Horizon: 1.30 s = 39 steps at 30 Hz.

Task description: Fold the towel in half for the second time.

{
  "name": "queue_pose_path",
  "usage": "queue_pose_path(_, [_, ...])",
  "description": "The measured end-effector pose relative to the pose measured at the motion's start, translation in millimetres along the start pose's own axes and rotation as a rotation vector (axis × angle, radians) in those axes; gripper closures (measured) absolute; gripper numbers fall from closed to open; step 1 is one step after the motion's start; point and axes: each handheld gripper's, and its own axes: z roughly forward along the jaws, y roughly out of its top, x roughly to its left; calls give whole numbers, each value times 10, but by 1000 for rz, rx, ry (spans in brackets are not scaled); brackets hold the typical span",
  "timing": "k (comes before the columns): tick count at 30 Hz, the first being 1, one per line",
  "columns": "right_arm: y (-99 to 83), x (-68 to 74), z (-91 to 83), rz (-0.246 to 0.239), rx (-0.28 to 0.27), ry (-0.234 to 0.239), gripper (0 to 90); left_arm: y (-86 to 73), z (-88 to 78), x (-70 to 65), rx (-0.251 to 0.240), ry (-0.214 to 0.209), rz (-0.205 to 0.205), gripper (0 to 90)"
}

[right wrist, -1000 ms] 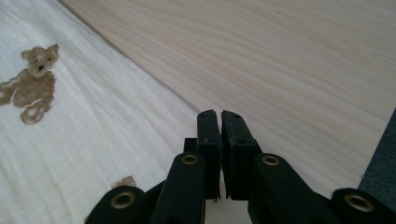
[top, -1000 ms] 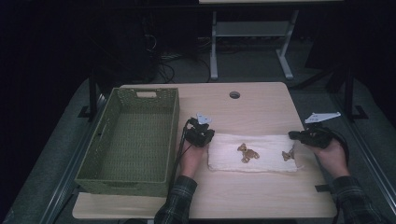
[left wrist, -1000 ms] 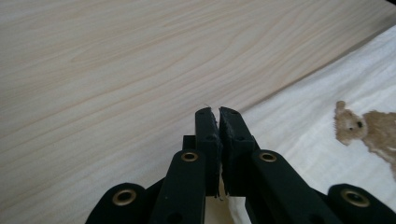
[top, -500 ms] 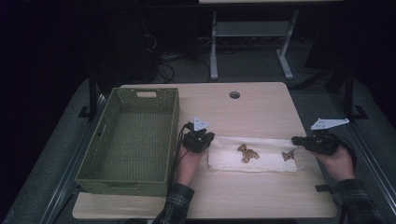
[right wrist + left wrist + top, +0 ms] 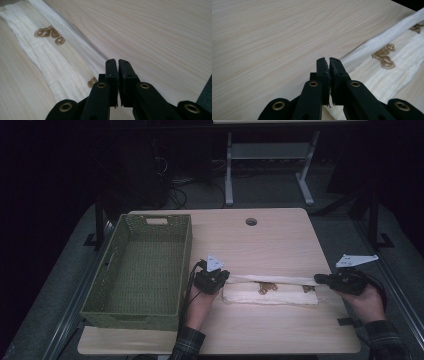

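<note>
I hold my left hand-held gripper [image 5: 223,278] pinched tight on the far left corner of the white cloth [image 5: 272,295], and my right hand-held gripper [image 5: 320,279] pinched tight on its far right corner. The cloth lies on the counter [image 5: 270,240] near my edge, its far hem lifted off the wood and stretched in a taut band between my two grippers, over the part that lies flat. Brown printed figures [image 5: 384,55] show on the flat part. Further left stands a green woven basket [image 5: 141,270].
</note>
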Motion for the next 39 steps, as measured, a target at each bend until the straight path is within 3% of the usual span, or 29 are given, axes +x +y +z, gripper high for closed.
queue_pose_path(7, [-83, 94, -57, -11, 14, 14, 861, -64, -63, -68, 9, -2, 30, 865])
queue_pose_path(21, [-222, 248, -96, -43, 39, 46, 860, -250, -97, -154, 77, -6, 3, 864])
queue_pose_path(26, [-257, 300, -128, -31, 48, 58, 860, -263, -123, -173, 82, -4, -7, 864])
queue_pose_path(31, [-250, 291, -165, -31, 16, 84, 788, -228, -167, -184, 77, -5, -19, 800])
queue_pose_path(39, [-181, 308, -238, -38, -56, 89, 795, -74, -243, -238, 29, -28, 7, 786])
